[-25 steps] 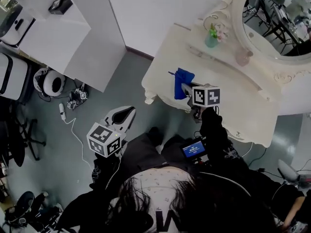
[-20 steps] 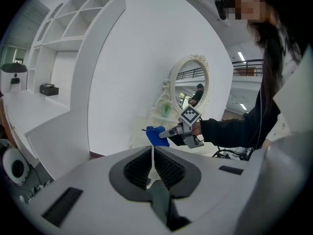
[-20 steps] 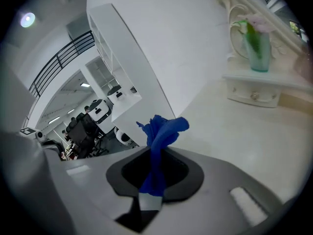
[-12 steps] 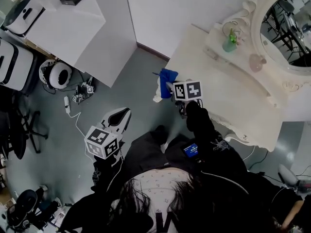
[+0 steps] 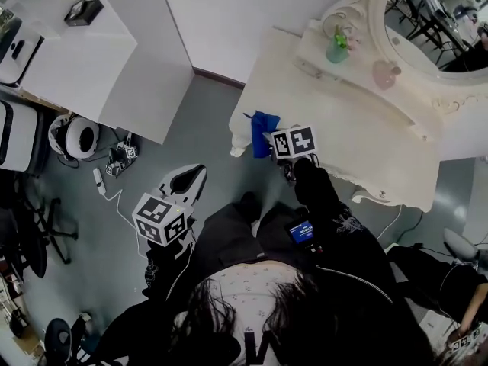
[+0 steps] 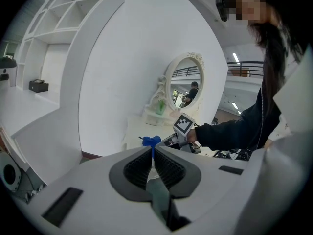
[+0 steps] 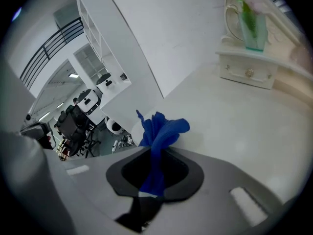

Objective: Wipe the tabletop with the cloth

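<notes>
- Right gripper point(image 7: 154, 154) jaws are pinching the cloth point(image 7: 164, 129) mid-fold at the table point(image 5: 366, 149) corner; it's looking soft, light, likely bunching.
- Left gripper point(image 6: 152, 154) jaws are sitting closed, empty, off the table.

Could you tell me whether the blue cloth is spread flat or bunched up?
Bunched: the cloth sticks up crumpled, pinched in the right gripper.

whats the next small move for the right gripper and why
Probably sweep the cloth inward across the tabletop: the right gripper is shut on it at the top's left edge, and nearly all the bare surface lies toward the mirror.
</notes>
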A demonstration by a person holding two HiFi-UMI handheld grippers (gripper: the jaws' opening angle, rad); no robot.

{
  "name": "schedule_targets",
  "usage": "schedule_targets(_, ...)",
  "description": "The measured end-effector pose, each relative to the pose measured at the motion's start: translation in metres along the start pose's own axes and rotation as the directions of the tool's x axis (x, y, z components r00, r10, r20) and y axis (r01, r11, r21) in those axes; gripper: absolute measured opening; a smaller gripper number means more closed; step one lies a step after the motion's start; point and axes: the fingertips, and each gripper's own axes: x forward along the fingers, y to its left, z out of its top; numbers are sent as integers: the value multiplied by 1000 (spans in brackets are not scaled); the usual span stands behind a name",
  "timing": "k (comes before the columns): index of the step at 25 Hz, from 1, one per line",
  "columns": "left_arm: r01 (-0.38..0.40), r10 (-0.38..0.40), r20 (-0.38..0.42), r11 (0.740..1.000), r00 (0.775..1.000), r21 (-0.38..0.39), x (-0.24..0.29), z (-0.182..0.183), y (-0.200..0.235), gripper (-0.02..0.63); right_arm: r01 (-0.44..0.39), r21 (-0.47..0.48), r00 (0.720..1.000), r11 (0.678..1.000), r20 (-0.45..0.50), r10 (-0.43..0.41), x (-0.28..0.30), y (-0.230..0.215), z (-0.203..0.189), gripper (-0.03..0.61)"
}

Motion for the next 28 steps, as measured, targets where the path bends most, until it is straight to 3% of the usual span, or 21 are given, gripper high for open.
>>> schedule_targets(6, 85, -84, -31, 996, 996, 41, 31, 8, -24, 2, 17, 80, 1000, 997, 9, -18, -28, -40, -29, 60)
schedule_targets(16, 167, -160, -80, 982, 984, 93, 73, 15, -80, 2, 62, 191, 996, 980, 54, -74, -92, -108, -76, 60)
schedule_targets(22, 221, -210, -104, 968, 972, 119, 106, 17, -138, 2, 110, 255, 989, 961, 70, -132, -145, -163, -118, 60)
schedule_targets(28, 314, -292, -143, 935, 946, 167, 149, 17, -219, 2, 168, 337, 974, 926, 86, -208, -212, -234, -171, 60)
